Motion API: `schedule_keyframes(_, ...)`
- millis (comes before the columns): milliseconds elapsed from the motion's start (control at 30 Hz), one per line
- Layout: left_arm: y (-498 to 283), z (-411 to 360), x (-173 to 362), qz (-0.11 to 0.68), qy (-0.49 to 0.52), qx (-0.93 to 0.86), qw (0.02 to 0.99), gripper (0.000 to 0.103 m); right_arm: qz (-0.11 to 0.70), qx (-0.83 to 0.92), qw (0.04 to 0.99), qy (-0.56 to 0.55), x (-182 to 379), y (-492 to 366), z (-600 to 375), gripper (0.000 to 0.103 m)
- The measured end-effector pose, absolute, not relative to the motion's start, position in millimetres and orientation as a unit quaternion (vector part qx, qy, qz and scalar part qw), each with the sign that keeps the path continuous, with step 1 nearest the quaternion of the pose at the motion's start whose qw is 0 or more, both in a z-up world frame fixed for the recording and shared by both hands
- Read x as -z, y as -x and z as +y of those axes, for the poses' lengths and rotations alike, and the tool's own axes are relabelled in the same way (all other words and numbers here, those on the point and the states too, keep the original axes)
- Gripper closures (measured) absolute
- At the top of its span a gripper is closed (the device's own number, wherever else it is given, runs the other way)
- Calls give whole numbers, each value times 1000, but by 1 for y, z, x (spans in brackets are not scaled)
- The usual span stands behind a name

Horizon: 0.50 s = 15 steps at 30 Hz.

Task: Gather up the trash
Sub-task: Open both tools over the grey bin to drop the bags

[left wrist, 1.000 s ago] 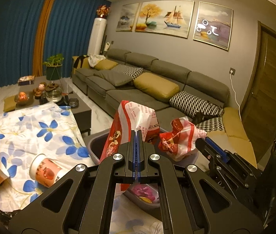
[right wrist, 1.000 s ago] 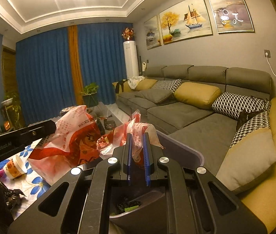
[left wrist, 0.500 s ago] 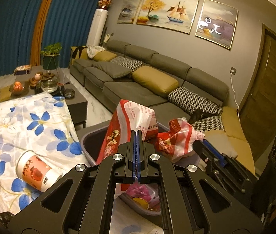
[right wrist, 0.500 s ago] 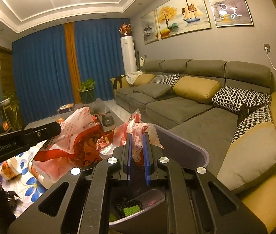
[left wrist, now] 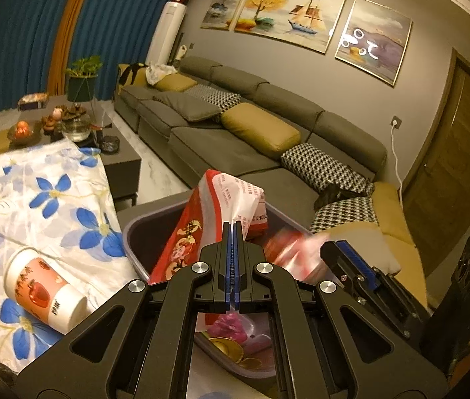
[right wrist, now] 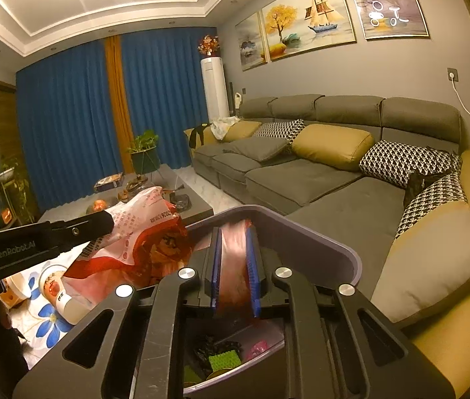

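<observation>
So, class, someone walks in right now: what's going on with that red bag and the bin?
A person with a gripper in each hand is putting a red and white plastic bag into a grey bin beside the sofa. The left gripper is shut on one part of the bag. The right gripper has just been opening, with blurred bag plastic between its pads. Other trash already lies in the bin. A paper cup lies on the floral cloth, not yet collected.

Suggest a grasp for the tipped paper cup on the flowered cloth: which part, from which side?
The paper cup lies on its side on the flowered cloth, white rim toward the upper left, base toward the bin. Probably best to come from above with the gripper across the mid-body. The wall tapers, so pinch near the wider rim end. The wall looks thin and may crush, so close lightly.
</observation>
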<state>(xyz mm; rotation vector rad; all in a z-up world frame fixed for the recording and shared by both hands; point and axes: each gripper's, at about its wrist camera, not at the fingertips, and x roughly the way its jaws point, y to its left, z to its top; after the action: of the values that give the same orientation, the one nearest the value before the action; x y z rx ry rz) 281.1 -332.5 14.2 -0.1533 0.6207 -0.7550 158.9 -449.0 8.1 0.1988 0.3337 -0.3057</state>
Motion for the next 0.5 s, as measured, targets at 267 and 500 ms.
schedule_keyframes(267, -276, -315, -15, 283, 83, 329, 897, 25, 153, 170, 969, -98, -10, -149, -455, 53)
schedule_keyframes(500, -243, -272, -26, 245, 60, 248, 935, 12, 123, 181, 972, -87, -21, -118, -445, 21)
